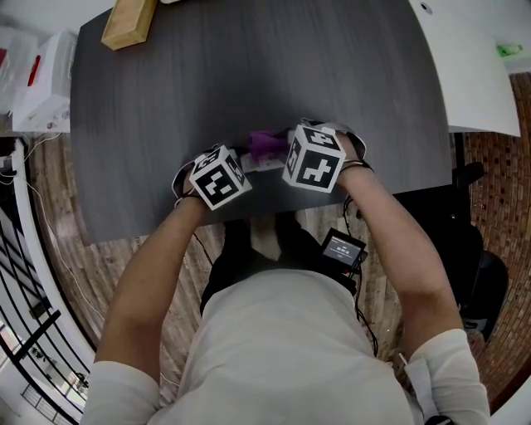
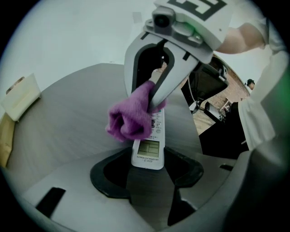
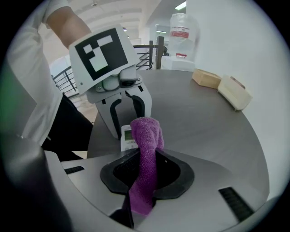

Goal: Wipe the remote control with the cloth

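Observation:
The white remote control [image 2: 147, 152] lies lengthwise between the jaws of my left gripper [image 2: 147, 171], which is shut on its display end, low over the dark grey table [image 1: 249, 66]. A purple cloth [image 3: 147, 136] is clamped in my right gripper [image 3: 145, 177], and its bunched end rests on the remote's button face [image 2: 131, 118]. The two grippers face each other near the table's front edge. In the head view the cloth [image 1: 267, 143] and a bit of the remote [image 1: 264, 164] show between the marker cubes of the left gripper [image 1: 221, 177] and the right gripper [image 1: 315, 158].
A wooden block [image 1: 129, 21] lies at the table's far left corner, and a second pale block [image 3: 233, 93] sits beside it. White boxes [image 1: 41, 79] stand off the table's left side. A white tabletop [image 1: 465, 58] adjoins on the right. A black device [image 1: 343, 247] hangs at the person's waist.

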`<act>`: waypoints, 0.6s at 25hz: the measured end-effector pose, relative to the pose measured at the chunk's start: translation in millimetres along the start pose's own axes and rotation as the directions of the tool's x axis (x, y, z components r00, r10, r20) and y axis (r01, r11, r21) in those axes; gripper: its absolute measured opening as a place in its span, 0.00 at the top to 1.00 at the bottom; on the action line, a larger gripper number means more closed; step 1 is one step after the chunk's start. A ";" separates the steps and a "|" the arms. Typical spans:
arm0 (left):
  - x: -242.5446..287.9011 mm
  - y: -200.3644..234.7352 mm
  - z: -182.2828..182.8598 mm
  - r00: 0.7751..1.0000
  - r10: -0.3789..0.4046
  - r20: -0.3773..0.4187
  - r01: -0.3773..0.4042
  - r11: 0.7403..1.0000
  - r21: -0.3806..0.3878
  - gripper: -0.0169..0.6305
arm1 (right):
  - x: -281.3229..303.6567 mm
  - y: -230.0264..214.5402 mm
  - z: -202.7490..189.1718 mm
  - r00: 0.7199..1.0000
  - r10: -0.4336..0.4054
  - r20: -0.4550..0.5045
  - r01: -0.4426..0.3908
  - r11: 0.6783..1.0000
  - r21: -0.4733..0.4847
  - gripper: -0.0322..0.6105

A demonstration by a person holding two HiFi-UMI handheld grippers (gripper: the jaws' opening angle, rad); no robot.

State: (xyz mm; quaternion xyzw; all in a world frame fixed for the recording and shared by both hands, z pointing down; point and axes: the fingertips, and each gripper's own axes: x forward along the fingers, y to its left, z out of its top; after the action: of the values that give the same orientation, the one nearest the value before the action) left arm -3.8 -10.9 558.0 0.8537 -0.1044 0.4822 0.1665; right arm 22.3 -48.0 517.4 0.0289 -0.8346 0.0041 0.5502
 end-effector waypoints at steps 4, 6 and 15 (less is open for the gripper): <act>1.2 -1.2 2.5 1.000 -0.013 0.011 0.013 1.000 -0.013 0.64 | 13.0 7.8 -11.4 1.000 0.027 -0.004 -0.027 0.999 0.040 0.82; 1.0 -1.1 3.3 1.000 -0.018 0.017 0.018 1.000 -0.015 0.64 | 5.4 1.8 -31.4 1.000 0.023 -0.015 -0.021 0.995 0.096 0.82; -1.8 6.6 3.1 0.987 -0.134 0.088 0.149 0.969 -0.199 0.64 | -18.3 -1.5 -96.4 0.995 -0.024 -0.100 0.042 0.982 0.185 0.82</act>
State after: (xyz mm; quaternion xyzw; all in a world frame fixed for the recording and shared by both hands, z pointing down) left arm -4.5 -18.2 556.1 0.8545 -0.0983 0.4239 0.2836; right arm 118.1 -44.9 538.6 0.0941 -0.8020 0.0748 0.5850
